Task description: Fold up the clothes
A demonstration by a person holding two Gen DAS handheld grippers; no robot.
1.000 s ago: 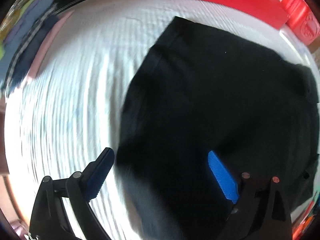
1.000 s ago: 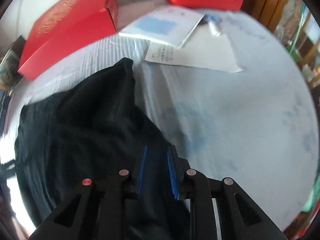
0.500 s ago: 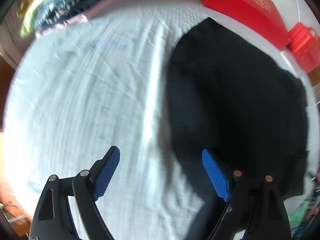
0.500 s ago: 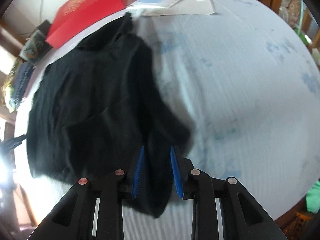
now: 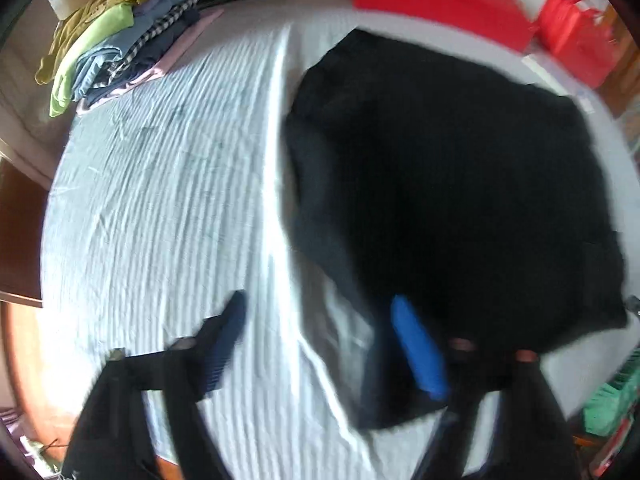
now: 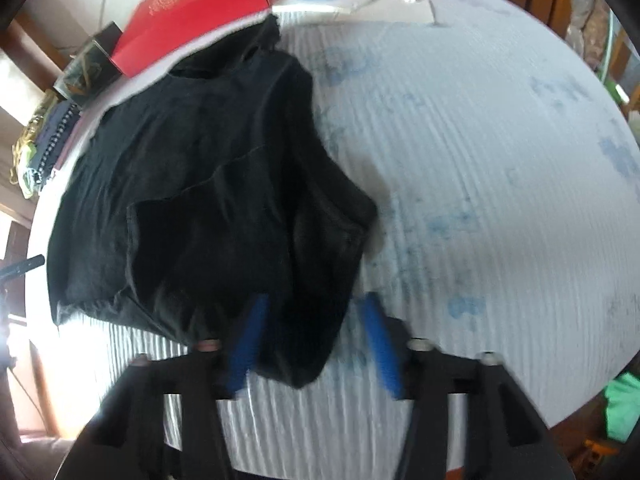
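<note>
A black garment (image 5: 448, 184) lies partly folded on a white ribbed bed sheet (image 5: 160, 200). In the left wrist view my left gripper (image 5: 320, 344) is open above the sheet at the garment's near left edge, holding nothing. In the right wrist view the same garment (image 6: 200, 184) lies with a flap folded over its middle. My right gripper (image 6: 316, 344) is open, its blue fingers spread either side of the garment's near corner, which lies on the sheet (image 6: 480, 160).
A pile of folded clothes (image 5: 120, 40) sits at the far left corner. A red box (image 5: 436, 4) and a red bag (image 5: 576, 36) stand along the far edge, with papers (image 6: 360, 0) beside them. The bed's near edge drops to brown floor.
My right gripper was shut on the garment's corner and has opened, letting it drop on the sheet. Both grippers have pulled back from the garment.
</note>
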